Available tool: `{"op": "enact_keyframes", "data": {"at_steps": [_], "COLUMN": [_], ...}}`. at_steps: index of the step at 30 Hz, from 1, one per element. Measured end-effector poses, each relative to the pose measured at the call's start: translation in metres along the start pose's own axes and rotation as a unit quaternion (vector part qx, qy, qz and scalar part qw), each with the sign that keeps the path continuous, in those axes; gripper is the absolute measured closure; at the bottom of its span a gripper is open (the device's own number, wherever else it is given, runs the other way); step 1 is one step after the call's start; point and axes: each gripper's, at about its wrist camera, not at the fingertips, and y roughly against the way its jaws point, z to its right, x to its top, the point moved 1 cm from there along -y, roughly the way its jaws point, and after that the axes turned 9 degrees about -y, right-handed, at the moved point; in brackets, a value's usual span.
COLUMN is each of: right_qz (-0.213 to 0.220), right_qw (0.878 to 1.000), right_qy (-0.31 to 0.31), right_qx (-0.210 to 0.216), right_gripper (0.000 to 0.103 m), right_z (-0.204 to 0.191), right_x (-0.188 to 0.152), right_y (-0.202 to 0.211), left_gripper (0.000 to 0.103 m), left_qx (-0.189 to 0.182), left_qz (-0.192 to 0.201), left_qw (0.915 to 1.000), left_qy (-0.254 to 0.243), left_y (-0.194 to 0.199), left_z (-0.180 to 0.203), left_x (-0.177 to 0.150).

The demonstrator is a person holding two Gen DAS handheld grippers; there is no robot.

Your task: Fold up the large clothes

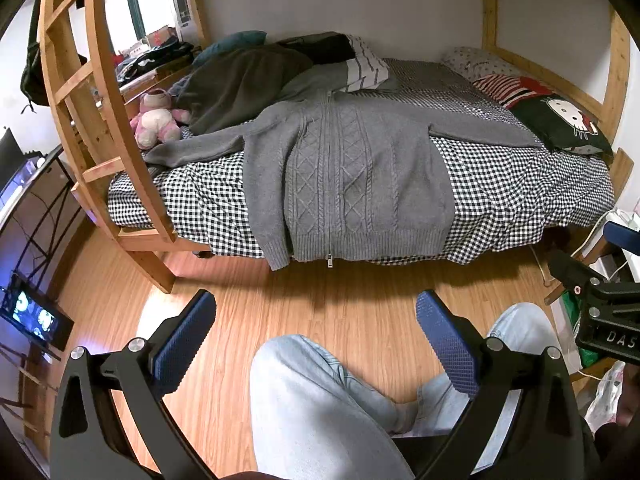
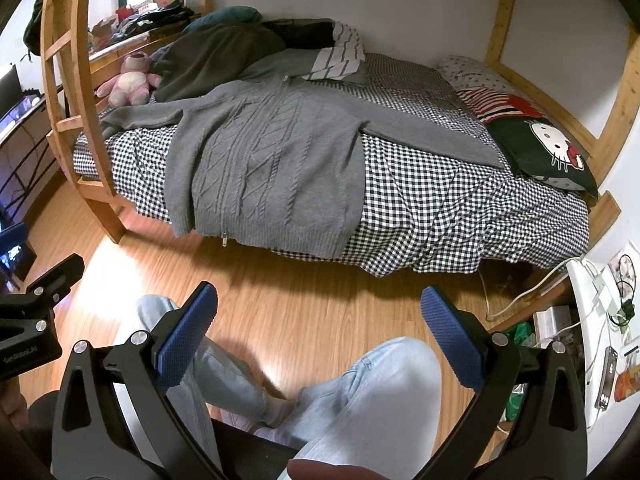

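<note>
A grey cable-knit zip cardigan (image 1: 360, 176) lies spread flat, front up, on the checked bed (image 1: 520, 192), its hem hanging over the near edge and both sleeves stretched out sideways. It also shows in the right wrist view (image 2: 276, 160). My left gripper (image 1: 316, 312) is open and empty, held above the floor well short of the bed. My right gripper (image 2: 320, 308) is open and empty, also back from the bed over the floor. The right gripper's body shows at the right edge of the left wrist view (image 1: 600, 312).
The person's legs in light jeans (image 1: 320, 400) are below both grippers. A wooden bunk ladder (image 1: 100, 120) stands at the bed's left end. A pink plush toy (image 1: 154, 120), dark clothes (image 1: 240, 80) and a Hello Kitty pillow (image 1: 560, 120) lie on the bed. Cables and a white desk (image 2: 592, 304) are at right.
</note>
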Motion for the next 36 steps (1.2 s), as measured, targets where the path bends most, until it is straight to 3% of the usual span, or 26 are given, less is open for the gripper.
{"op": "enact_keyframes", "data": {"at_steps": [11, 18, 27, 30, 33, 36], "right_qz": [-0.007, -0.004, -0.021, -0.023, -0.027, -0.036], "right_qw": [1.0, 1.0, 0.998, 0.995, 0.995, 0.994], "right_qy": [0.009, 0.013, 0.03, 0.037, 0.052, 0.059], "right_qx": [0.015, 0.018, 0.06, 0.087, 0.085, 0.083], "right_gripper": [0.003, 0.003, 0.003, 0.003, 0.003, 0.003], "right_z": [0.0, 0.002, -0.025, -0.039, -0.054, -0.066], "right_x": [0.005, 0.024, 0.069, 0.086, 0.102, 0.117], "right_y": [-0.012, -0.043, -0.126, -0.159, -0.195, -0.23], "left_gripper": [0.004, 0.004, 0.004, 0.004, 0.004, 0.004], "left_qx": [0.004, 0.022, 0.038, 0.062, 0.071, 0.066], "left_qz": [-0.01, -0.024, -0.086, -0.102, -0.111, -0.117], "left_qw": [0.9999, 0.999, 0.9933, 0.9903, 0.9886, 0.9853], "left_qy": [0.005, 0.029, 0.066, 0.071, 0.072, 0.105], "left_y": [-0.012, -0.048, -0.145, -0.193, -0.238, -0.275], "left_z": [-0.006, -0.033, -0.082, -0.102, -0.121, -0.142], "left_x": [0.004, 0.025, 0.051, 0.065, 0.079, 0.09]}}
